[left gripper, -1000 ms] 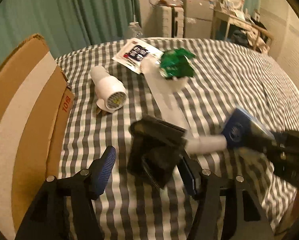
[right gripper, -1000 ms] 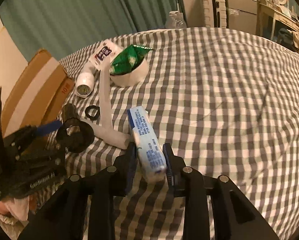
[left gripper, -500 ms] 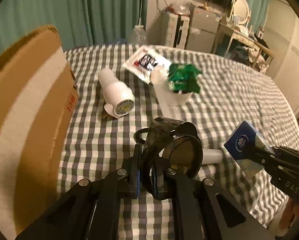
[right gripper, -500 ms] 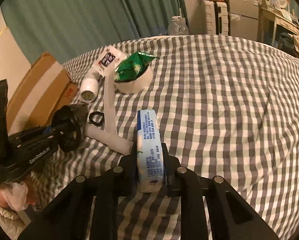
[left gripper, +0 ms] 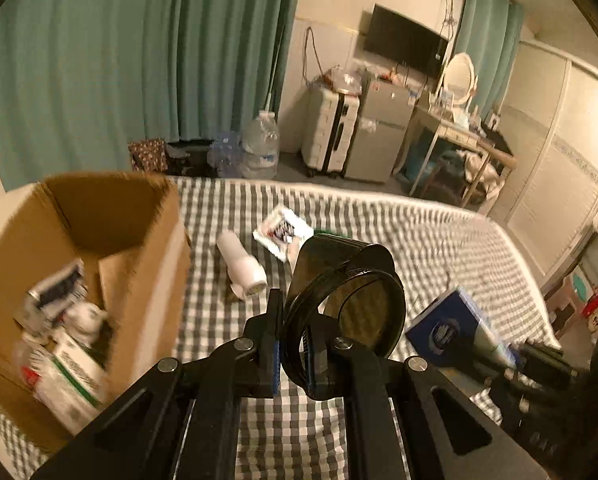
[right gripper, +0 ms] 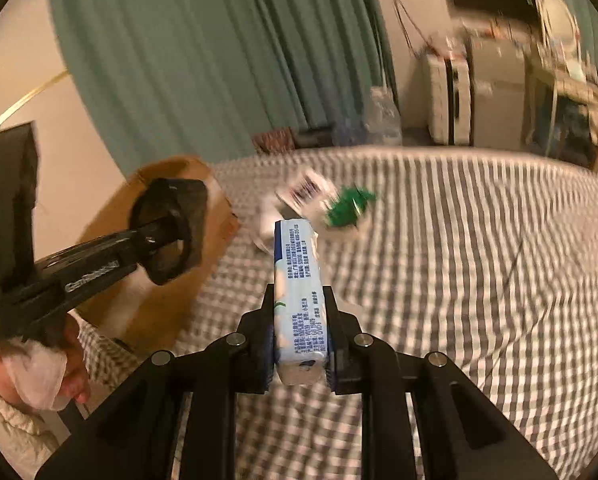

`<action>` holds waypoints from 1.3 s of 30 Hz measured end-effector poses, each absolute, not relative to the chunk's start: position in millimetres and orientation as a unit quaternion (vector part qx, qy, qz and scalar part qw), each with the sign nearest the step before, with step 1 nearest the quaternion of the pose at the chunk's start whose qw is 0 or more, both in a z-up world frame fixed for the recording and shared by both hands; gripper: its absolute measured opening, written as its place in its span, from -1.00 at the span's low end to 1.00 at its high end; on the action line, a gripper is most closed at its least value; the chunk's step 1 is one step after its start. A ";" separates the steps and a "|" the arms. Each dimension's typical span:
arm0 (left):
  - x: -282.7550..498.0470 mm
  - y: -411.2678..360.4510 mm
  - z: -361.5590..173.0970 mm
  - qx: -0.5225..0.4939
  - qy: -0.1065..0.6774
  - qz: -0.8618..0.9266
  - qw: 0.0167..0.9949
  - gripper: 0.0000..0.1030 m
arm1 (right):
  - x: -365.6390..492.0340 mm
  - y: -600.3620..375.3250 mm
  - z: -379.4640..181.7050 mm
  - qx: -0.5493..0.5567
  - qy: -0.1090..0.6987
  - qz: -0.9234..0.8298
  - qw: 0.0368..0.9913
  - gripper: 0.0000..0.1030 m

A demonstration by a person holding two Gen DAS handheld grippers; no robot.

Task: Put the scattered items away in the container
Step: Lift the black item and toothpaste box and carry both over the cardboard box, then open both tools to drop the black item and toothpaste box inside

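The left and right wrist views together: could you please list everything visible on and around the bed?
cardboard box: one, brown, open, at the bed's left edge, several packets inside
dark round case: one, black, clamped in the left gripper above the bed
tissue pack: one, blue and white, clamped in the right gripper
white cylinder: one, lying on the bed beside the box
printed sachet: one, white with dark print, lying behind the cylinder
green packet: one, in a white bowl-like holder, blurred
bedspread: one, grey and white check
curtains: teal, behind the bed
suitcase: one, white, by the far wall
left gripper: black, shut on the case
right gripper: black, shut on the pack
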State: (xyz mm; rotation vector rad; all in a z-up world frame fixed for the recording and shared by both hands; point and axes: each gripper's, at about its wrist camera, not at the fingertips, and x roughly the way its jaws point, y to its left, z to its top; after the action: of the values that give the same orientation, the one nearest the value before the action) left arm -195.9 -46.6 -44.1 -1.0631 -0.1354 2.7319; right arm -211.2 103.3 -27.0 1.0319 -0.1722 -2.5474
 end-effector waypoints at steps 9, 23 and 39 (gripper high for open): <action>-176.2 -102.1 22.0 -0.317 -0.024 0.944 0.085 -0.83 | -181.4 22.0 50.3 0.308 -0.015 -0.922 0.234 -0.65; -193.3 -216.2 -18.9 -0.357 -0.036 0.934 0.000 -0.83 | -207.9 -105.8 41.9 0.340 0.004 -0.889 0.306 -0.65; -200.7 -257.3 -90.2 -0.420 -0.039 0.905 -0.049 0.45 | -253.8 -128.7 17.9 0.338 -0.046 -0.893 0.295 0.20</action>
State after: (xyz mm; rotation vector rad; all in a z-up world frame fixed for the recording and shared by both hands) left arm -200.7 -257.3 -90.2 -1.3635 -0.1254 2.9352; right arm -253.8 -128.7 17.9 0.8989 -0.1224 -2.3751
